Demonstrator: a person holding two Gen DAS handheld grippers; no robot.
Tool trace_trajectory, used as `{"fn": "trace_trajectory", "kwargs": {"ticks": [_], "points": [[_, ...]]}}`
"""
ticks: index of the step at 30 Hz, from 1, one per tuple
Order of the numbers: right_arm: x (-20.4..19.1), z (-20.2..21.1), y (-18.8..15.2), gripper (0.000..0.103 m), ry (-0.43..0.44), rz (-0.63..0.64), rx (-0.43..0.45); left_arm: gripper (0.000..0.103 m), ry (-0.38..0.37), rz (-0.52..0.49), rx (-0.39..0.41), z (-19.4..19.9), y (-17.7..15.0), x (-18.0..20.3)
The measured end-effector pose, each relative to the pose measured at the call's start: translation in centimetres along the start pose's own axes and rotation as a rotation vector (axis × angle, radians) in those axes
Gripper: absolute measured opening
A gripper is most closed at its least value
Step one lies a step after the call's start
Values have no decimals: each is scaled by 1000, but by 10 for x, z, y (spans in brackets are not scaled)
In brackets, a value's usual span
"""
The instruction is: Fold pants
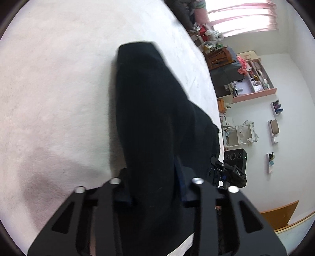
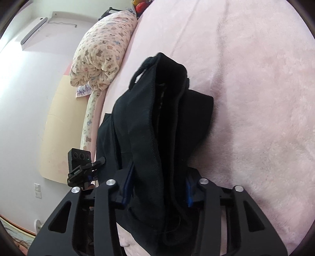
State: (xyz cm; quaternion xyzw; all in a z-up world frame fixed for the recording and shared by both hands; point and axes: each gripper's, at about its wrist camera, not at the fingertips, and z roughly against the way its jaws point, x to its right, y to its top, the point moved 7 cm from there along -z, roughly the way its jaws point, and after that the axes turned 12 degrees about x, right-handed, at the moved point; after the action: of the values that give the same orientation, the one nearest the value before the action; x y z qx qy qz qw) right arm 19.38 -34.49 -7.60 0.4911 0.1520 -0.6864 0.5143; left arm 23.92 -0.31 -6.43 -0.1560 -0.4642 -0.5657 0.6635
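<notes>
Black pants [image 1: 153,110] hang folded lengthwise over a pale pink fleece bed cover [image 1: 55,88]. My left gripper [image 1: 155,189] is shut on one end of the pants, the cloth bunched between its fingers. My right gripper [image 2: 157,189] is shut on the other end, where the waistband [image 2: 167,65] and thick folded layers [image 2: 161,122] drape forward onto the pink cover [image 2: 256,98]. The right gripper also shows at the right edge of the pants in the left wrist view [image 1: 230,171]. The left gripper shows at the left in the right wrist view [image 2: 82,169].
A rolled bear-print quilt [image 2: 98,57] lies along the bed's far edge by the wall. Beyond the bed edge in the left wrist view are a cluttered pink shelf [image 1: 254,82], small wall boxes [image 1: 275,128] and a window with pink curtains [image 1: 242,17].
</notes>
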Motion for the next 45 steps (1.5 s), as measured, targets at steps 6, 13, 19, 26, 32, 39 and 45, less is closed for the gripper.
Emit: {"fn": "trace_trajectory", "kwargs": {"ticks": [6, 13, 19, 26, 32, 39, 45], "points": [[-9, 3, 5, 36, 13, 21, 34, 14, -41, -88, 105, 16, 3, 28], [-22, 8, 11, 34, 47, 33, 77, 13, -61, -96, 148, 22, 2, 31], [-39, 12, 21, 33, 96, 53, 131, 13, -81, -101, 204, 33, 8, 36], [-48, 13, 43, 33, 94, 69, 175, 13, -22, -104, 204, 19, 29, 43], [-42, 1, 76, 33, 83, 32, 204, 13, 41, -141, 208, -5, 56, 66], [-39, -14, 109, 33, 96, 11, 259, 13, 119, -197, 244, -24, 93, 76], [-16, -46, 116, 33, 7, -12, 248, 13, 212, -183, 218, -49, 103, 43]]}}
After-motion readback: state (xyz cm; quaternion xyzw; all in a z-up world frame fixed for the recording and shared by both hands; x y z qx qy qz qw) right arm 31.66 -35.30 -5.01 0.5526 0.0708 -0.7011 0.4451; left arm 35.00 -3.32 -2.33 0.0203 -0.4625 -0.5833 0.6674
